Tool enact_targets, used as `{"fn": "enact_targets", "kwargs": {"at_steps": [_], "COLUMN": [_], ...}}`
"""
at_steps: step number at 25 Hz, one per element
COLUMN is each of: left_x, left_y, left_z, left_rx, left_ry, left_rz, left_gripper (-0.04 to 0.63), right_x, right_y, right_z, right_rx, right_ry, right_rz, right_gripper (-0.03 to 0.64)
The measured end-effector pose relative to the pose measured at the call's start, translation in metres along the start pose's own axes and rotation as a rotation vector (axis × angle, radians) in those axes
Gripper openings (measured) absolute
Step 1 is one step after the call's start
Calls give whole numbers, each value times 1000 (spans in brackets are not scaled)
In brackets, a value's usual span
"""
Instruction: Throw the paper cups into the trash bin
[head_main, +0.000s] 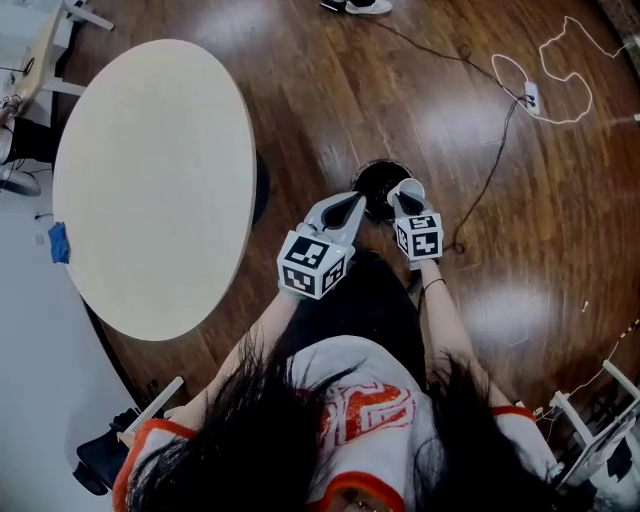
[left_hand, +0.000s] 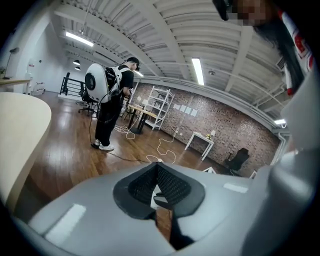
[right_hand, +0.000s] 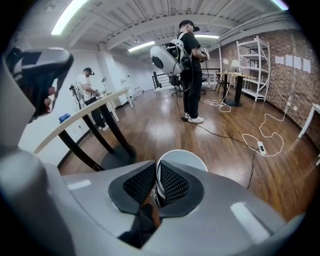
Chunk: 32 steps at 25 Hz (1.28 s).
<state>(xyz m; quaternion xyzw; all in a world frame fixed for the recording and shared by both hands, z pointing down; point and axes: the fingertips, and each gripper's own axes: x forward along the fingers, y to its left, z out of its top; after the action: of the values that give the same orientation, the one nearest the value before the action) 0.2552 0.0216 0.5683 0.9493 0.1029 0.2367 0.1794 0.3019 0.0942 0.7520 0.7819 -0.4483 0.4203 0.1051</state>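
The round table (head_main: 150, 180) stands off to the left, and the dark trash bin (head_main: 372, 182) sits on the floor just ahead. The right gripper (head_main: 407, 203) pinches a white paper cup (right_hand: 182, 159) by its wall at the bin's edge, apparently ready to drop it. The left gripper (head_main: 343, 213) waits beside it, its jaws closed on nothing.

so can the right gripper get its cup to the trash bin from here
Probably yes. The right gripper, shut on the paper cup by its rim, hangs over the trash bin edge with nothing between them. The left gripper is alongside, not across the opening.
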Motion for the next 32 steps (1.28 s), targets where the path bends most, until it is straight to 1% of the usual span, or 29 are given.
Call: {"fn": "enact_targets", "kwargs": {"at_steps": [3,6,7,8,9,11,14,17,18,20,21,26,29,32], "left_x": [4,9,10,11,11,8,0,-5,-6,-7,-8,-12,-16,-20], "left_y": [8,15,16,16,16,17,19,19,18,15,12,-2,-9,-14], "left_z": [-9,-20,-24,-26,-28,-29,-26,-21,-19,-13,-9,10,18,24], "left_rx": [-31,-51,-50,-47,-45,-47,-49,-52,-53,-54,-54,-64,-80,-97], "left_ry": [-10,-10,-6,-2,0,2,4,10,12,12,10,-17,-30,-46], "left_rz": [7,20,24,28,30,33,38,42,44,44,43,31,28,36], "left_gripper": [0,0,0,0,0,0,0,0,0,0,0,0,0,0], "right_x": [35,61,68,73,75,74,64,46,38,19,10,-45,-79,-111], "right_y": [-12,-20,-22,-25,-27,-27,-25,-23,-22,-22,-22,-16,-11,-1], "right_z": [-26,-44,-52,-59,-64,-64,-52,-35,-29,-19,-16,19,41,64], "right_rx": [9,5,13,22,29,38,64,111,124,149,167,235,298,360], "right_ry": [52,102,127,151,167,167,122,57,33,-10,-29,-153,-218,-286], "right_rz": [-13,0,8,13,13,11,3,-11,-20,-39,-43,-51,-59,-39], "right_gripper": [31,32,47,93,116,117,111,88,71,10,3,2,2,2]}}
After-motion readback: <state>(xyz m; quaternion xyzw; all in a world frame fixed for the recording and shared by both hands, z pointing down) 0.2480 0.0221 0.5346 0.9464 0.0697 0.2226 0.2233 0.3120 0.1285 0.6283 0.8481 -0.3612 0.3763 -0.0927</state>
